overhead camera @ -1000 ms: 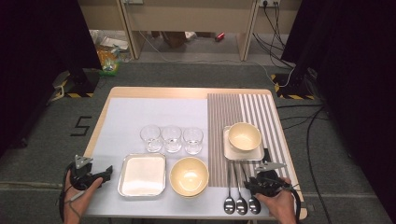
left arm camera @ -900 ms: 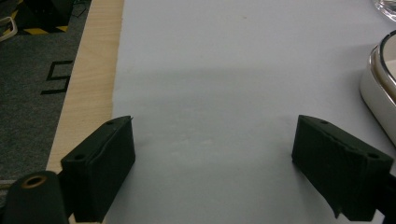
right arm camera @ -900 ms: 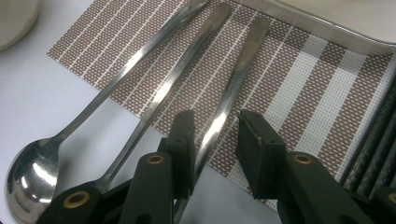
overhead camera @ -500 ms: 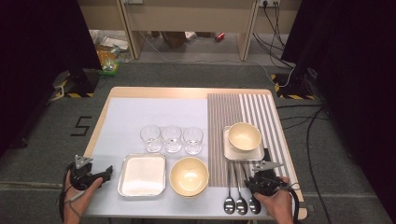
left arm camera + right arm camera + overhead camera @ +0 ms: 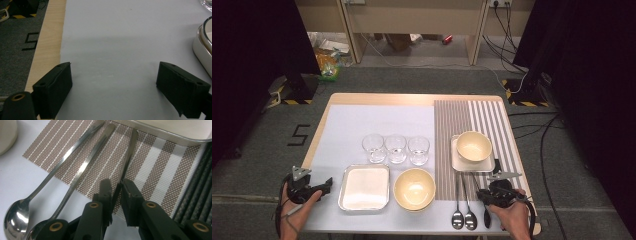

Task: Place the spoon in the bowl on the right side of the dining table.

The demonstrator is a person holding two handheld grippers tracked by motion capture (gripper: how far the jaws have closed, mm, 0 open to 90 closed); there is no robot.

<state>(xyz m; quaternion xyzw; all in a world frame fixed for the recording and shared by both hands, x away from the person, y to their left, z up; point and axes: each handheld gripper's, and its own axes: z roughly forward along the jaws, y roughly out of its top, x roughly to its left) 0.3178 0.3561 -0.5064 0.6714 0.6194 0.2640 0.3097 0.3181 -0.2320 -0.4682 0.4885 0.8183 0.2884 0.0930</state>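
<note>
Three steel utensils lie at the front of the striped mat (image 5: 472, 120): two spoons (image 5: 463, 217) and a third utensil (image 5: 127, 157) to their right. My right gripper (image 5: 484, 195) (image 5: 116, 187) straddles that third handle. Its jaws have just been closing and stand a narrow gap apart, with the handle between the pads. My left gripper (image 5: 328, 184) (image 5: 115, 90) rests open over the pale mat near the table's left edge, with nothing between its jaws. The steel tray (image 5: 364, 187) lies just to its right.
A yellow bowl (image 5: 414, 188) sits beside the tray. Three glasses (image 5: 395, 148) stand in a row behind them. A second bowl (image 5: 473, 146) rests on a square plate (image 5: 459, 162) on the striped mat, right behind the utensils.
The right gripper's jaws have drawn closer together around the utensil handle. Both hands keep their places.
</note>
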